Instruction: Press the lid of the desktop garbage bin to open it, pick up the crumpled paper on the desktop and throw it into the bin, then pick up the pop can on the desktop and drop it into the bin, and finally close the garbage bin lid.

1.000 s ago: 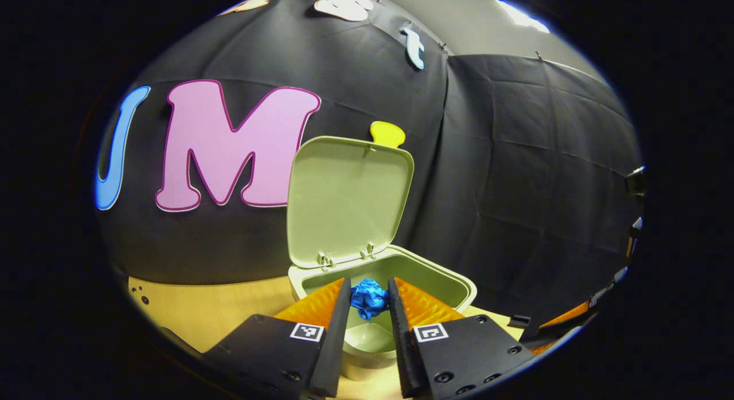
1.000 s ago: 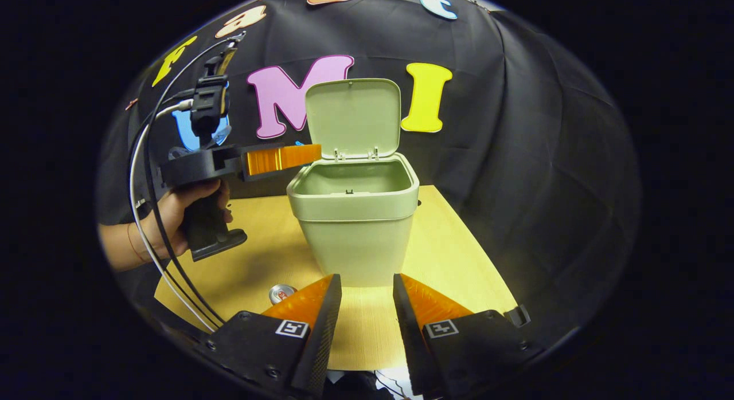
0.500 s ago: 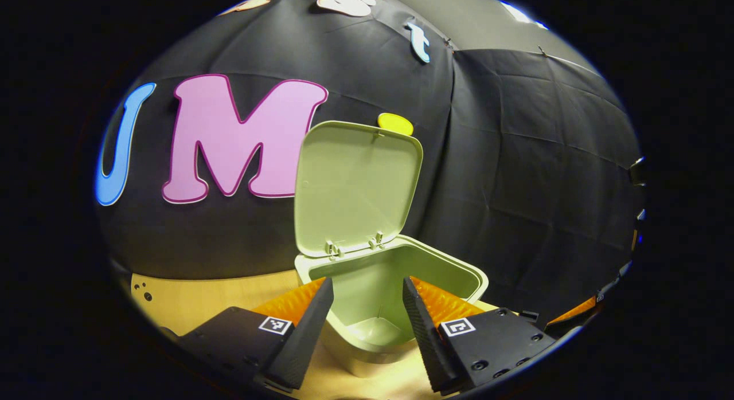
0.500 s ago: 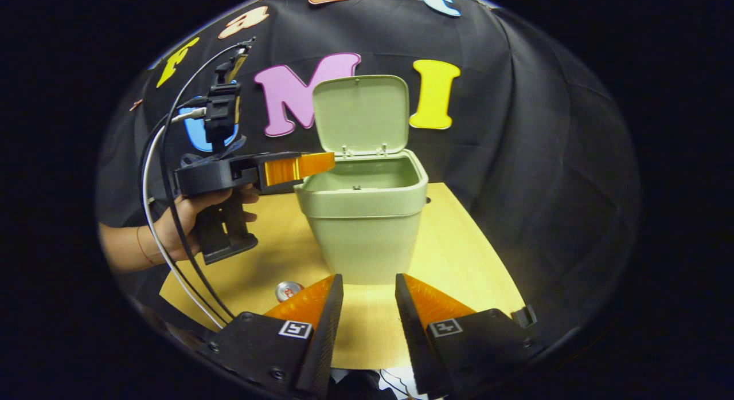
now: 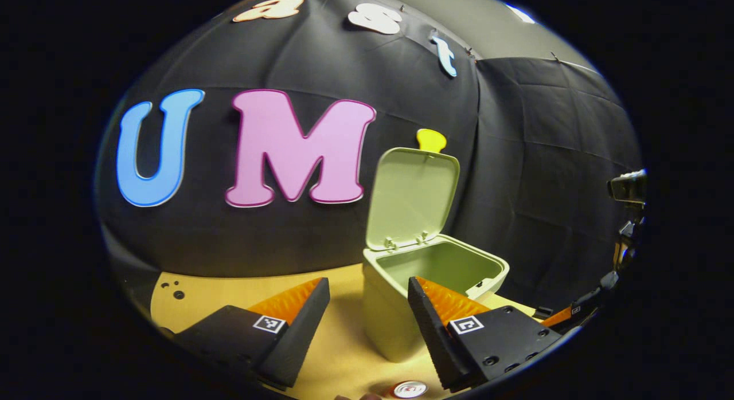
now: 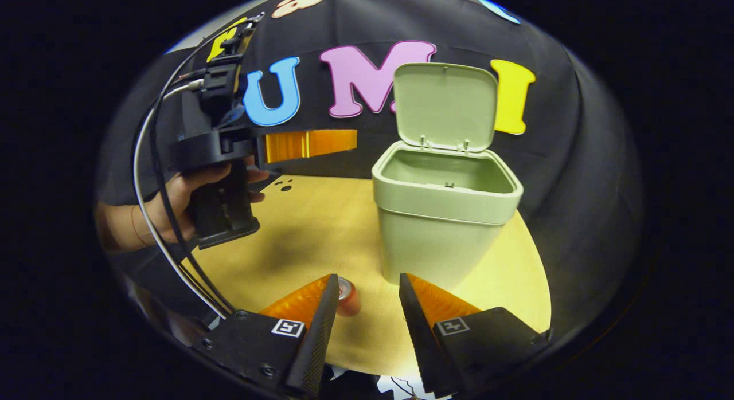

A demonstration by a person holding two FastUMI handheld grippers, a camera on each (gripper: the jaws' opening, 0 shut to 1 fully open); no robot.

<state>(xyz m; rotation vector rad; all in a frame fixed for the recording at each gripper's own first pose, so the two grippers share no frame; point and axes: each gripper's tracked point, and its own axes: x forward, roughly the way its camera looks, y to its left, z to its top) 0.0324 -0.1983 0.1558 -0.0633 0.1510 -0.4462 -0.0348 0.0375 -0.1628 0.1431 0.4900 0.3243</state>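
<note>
1. Left tongs [image 5: 367, 314] at bottom centre of the left gripper view: fingers spread wide, nothing between them. Also seen in the right gripper view at upper left, left tongs [image 6: 309, 145], held by a hand [image 6: 172, 202], level above the counter and well left of the bin.
2. Right tongs [image 6: 367, 314] at bottom centre of the right gripper view: fingers apart, gripping nothing, low over the counter's near edge.
3. Garbage bin [image 6: 444, 228], pale green, stands right of centre in the right gripper view; lid [image 6: 444, 105] swung up and upright at the back. In the left gripper view the bin [image 5: 395, 320] sits right of centre, its lid [image 5: 413, 196] open against the wall.
4. Pop can [image 6: 347, 297] lies on the counter at bottom centre of the right gripper view, just beside the left finger of the right tongs, in front of the bin. In the left gripper view the can [image 5: 408, 389] shows its top at the bottom edge.
5. Writing: can label too small to read. Square black-and-white marker tags on each finger mount.
6. Counter [image 6: 309, 228]: light wood, small holes near its far left edge. Black cloth wall behind; cables loop from the left tongs at left of the right gripper view.
</note>
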